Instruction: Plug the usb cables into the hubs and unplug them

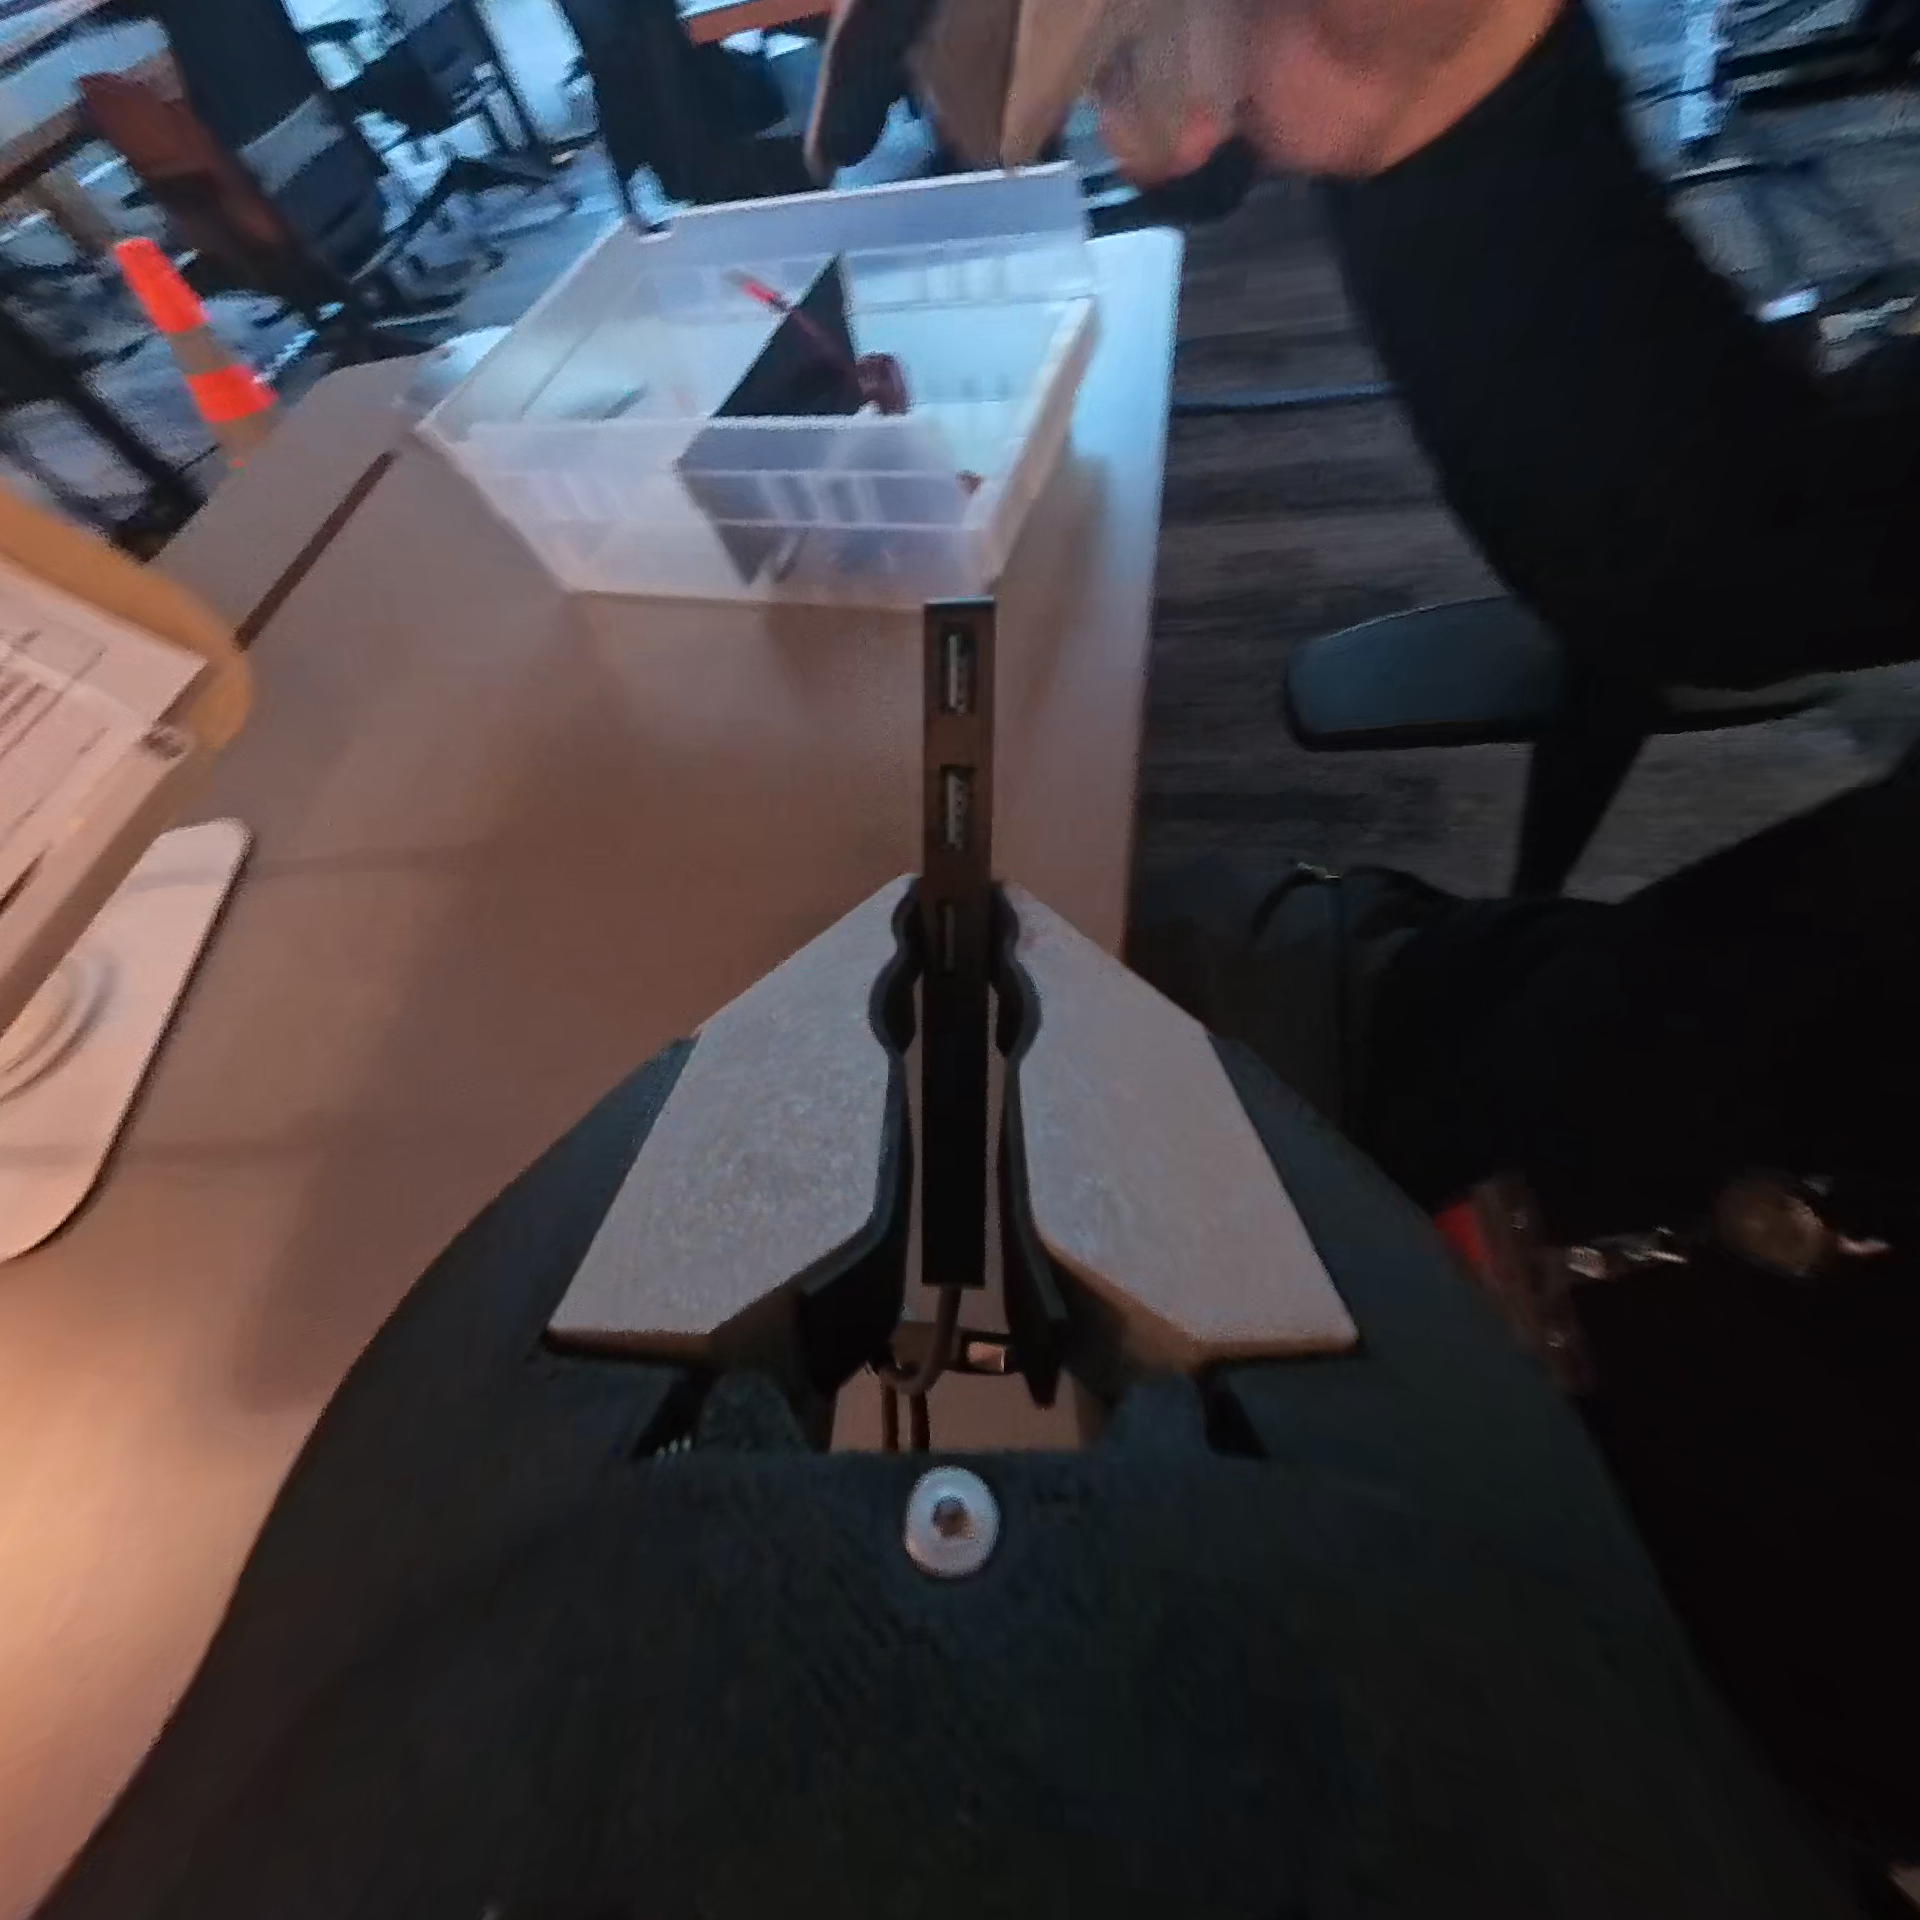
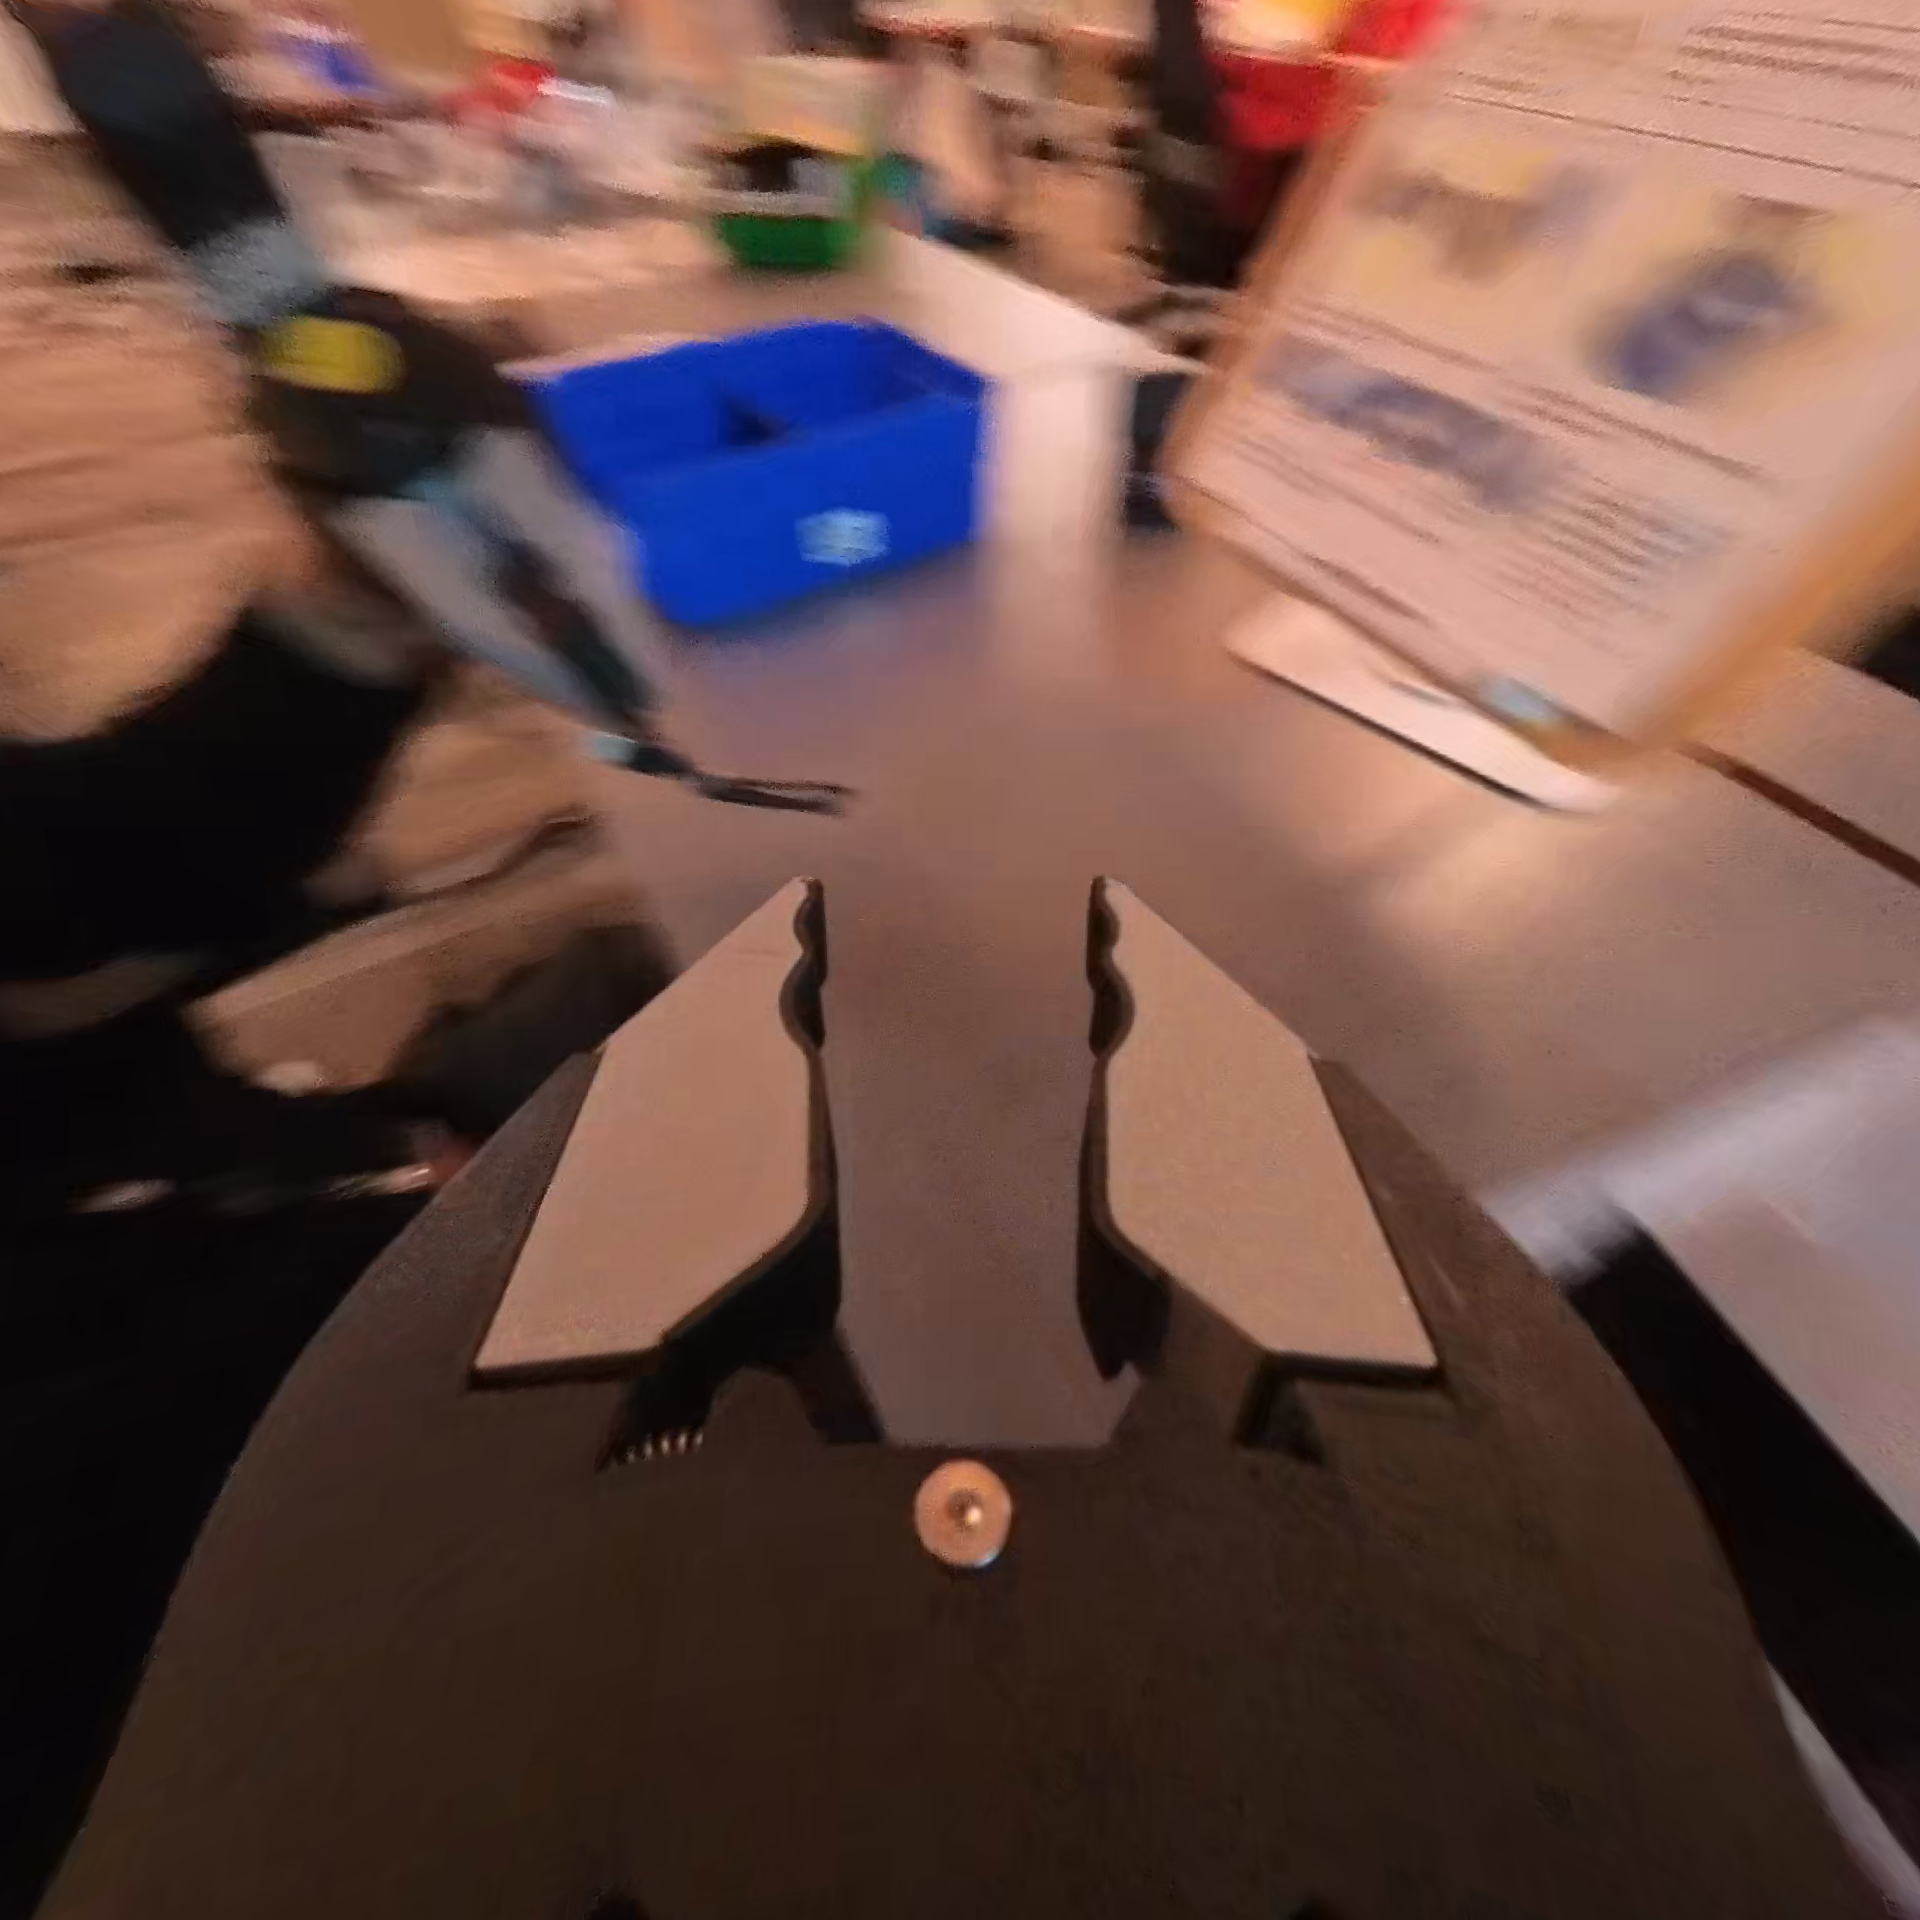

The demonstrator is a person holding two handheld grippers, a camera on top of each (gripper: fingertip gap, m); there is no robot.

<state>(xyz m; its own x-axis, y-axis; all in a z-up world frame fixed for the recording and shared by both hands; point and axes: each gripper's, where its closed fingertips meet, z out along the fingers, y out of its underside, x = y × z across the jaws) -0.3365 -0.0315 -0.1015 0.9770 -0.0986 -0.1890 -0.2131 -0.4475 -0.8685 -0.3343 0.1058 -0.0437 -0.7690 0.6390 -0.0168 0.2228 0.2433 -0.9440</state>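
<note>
Between left tongs: black hub | right tongs agape

left wrist view: sits behind left gripper, looks forward along fingers, low over tabletop toward clear compartment box at far end. right wrist view: behind right gripper, low over tabletop, faces blue bin; heavily blurred. shared: tabletop, standing printed sign.
</note>
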